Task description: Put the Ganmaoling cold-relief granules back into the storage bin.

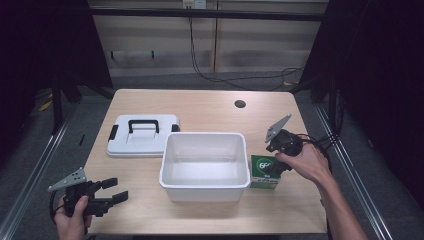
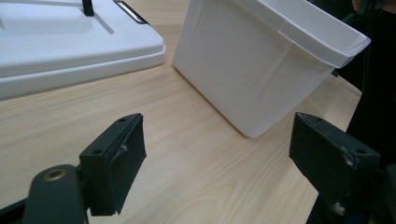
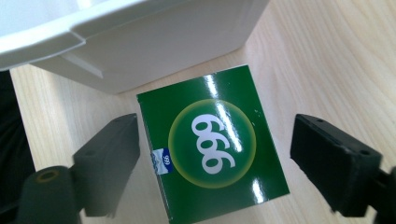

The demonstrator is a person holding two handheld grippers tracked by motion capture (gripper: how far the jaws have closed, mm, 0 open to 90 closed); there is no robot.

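Observation:
A green box (image 1: 263,171) printed with "999" in a pale circle stands on the table just right of a white open bin (image 1: 204,165). My right gripper (image 1: 275,169) hangs directly over the green box (image 3: 212,142), open, its jaws straddling the box without touching it. The bin wall (image 3: 140,42) lies just beyond the box. My left gripper (image 1: 114,190) is open near the table's front left corner, nothing between its jaws; its fingers (image 2: 114,163) point toward the bin (image 2: 261,60) across bare wood.
A white lid (image 1: 142,135) with a black handle and side latches lies flat behind and left of the bin, seen also as the lid (image 2: 70,42) in the left gripper view. A round cable hole (image 1: 240,104) sits near the table's far edge. Cables trail off the right side.

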